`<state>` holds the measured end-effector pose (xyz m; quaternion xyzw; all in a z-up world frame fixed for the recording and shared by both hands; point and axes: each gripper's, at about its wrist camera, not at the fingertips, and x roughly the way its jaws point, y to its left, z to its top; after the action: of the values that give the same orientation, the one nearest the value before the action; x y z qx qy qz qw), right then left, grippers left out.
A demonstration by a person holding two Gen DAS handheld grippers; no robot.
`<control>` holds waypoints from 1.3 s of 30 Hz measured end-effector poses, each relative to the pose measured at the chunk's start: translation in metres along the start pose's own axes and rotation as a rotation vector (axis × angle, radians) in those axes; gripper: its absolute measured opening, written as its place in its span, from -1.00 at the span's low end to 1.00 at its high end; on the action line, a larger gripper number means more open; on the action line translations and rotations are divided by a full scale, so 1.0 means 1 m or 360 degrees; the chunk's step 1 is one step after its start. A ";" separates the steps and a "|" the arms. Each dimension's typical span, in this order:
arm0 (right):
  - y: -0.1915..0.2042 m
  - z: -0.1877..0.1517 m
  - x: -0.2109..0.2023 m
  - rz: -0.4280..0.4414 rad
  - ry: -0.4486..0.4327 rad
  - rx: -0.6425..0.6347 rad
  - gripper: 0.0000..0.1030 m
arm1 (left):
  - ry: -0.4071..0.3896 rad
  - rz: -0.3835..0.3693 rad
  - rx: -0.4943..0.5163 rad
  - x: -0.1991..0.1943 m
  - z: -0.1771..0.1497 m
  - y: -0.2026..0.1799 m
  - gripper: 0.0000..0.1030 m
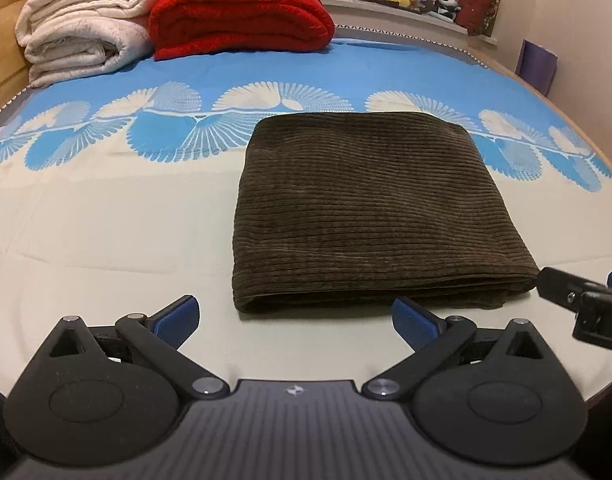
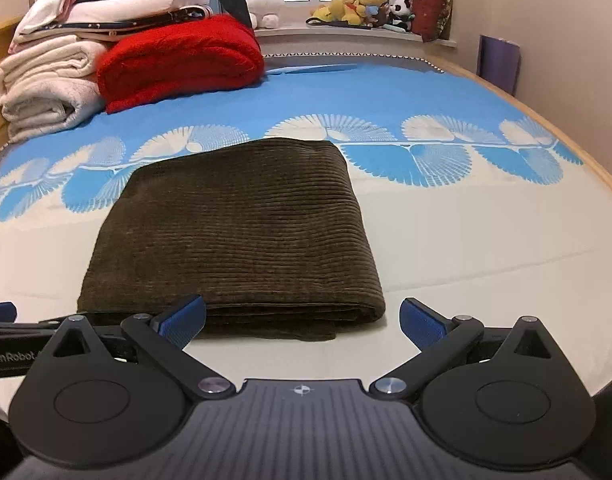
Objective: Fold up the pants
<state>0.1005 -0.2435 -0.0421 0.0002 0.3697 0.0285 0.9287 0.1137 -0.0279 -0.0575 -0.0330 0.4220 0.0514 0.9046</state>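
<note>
Folded pants (image 1: 370, 208) on blue-and-cream bedspread (image 1: 105, 220); red blanket (image 1: 241, 16) behind.

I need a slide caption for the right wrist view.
Open right gripper before folded brown corduroy pants on the bed.

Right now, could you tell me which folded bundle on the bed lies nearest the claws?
The brown corduroy pants, folded flat just ahead of both open claws; the red blanket and white blanket sit far back.
</note>
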 end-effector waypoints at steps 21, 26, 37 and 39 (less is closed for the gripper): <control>0.008 0.014 -0.069 -0.0007 -0.0434 -0.0089 0.98 | -0.0354 -0.0032 -0.0051 -0.090 0.006 0.015 0.99; 0.008 -0.001 -0.103 0.0002 -0.0453 -0.0048 0.98 | -0.0318 -0.0025 -0.0077 -0.115 -0.018 0.017 0.99; 0.003 -0.039 -0.149 -0.0060 -0.0358 -0.0031 0.99 | -0.0351 -0.0051 0.0045 -0.156 -0.073 -0.005 0.99; -0.001 -0.045 -0.152 -0.0065 -0.0328 -0.0018 0.99 | -0.0359 -0.0065 0.0044 -0.155 -0.071 -0.002 0.99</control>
<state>-0.0401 -0.2534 0.0297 -0.0097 0.2721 0.0115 0.9621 -0.0389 -0.0478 0.0156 -0.0232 0.3174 0.0306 0.9475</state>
